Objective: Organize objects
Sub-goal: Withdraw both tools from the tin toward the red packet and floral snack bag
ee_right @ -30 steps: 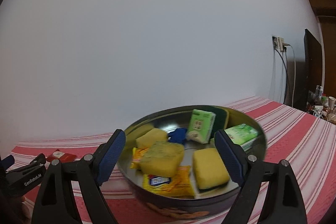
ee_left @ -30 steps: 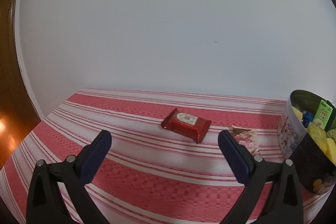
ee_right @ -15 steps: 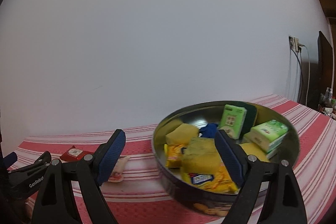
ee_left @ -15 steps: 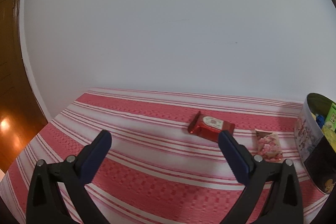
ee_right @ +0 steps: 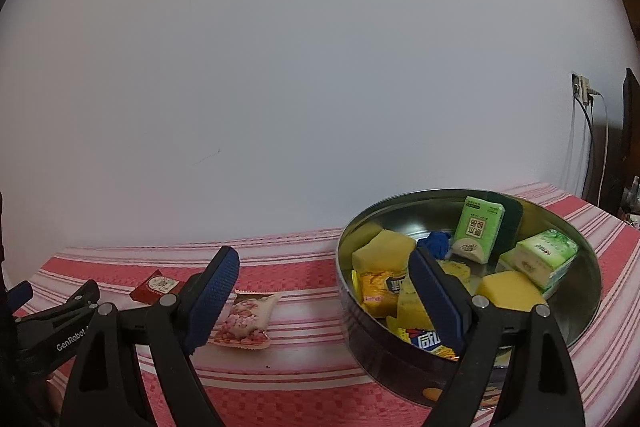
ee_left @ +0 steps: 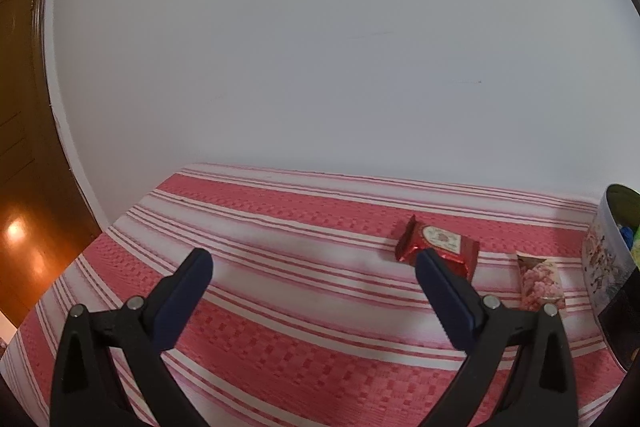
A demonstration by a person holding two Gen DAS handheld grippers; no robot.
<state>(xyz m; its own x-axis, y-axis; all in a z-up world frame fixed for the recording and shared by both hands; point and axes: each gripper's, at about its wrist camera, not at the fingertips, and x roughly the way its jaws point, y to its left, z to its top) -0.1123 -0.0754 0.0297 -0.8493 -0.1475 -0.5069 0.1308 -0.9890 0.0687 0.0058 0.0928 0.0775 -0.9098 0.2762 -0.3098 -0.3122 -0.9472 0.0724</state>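
Plainly light, soft, crinkly: pink snack packet [ee_right: 246,321] flat on striped table [ee_right: 304,379], between red packet [ee_right: 159,286] and round tin [ee_right: 404,359]. Best pinched across the puffy middle. Both jaws apart, empty.

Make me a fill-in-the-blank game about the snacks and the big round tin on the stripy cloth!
1. The two green tissue packs sit inside the round ____.
2. The red packet and the pink packet lie on the cloth, ____ the tin.
3. The right gripper holds ____ between its pads.
4. The stripes on the tablecloth are white and ____.

Missing words: tin; outside; nothing; red
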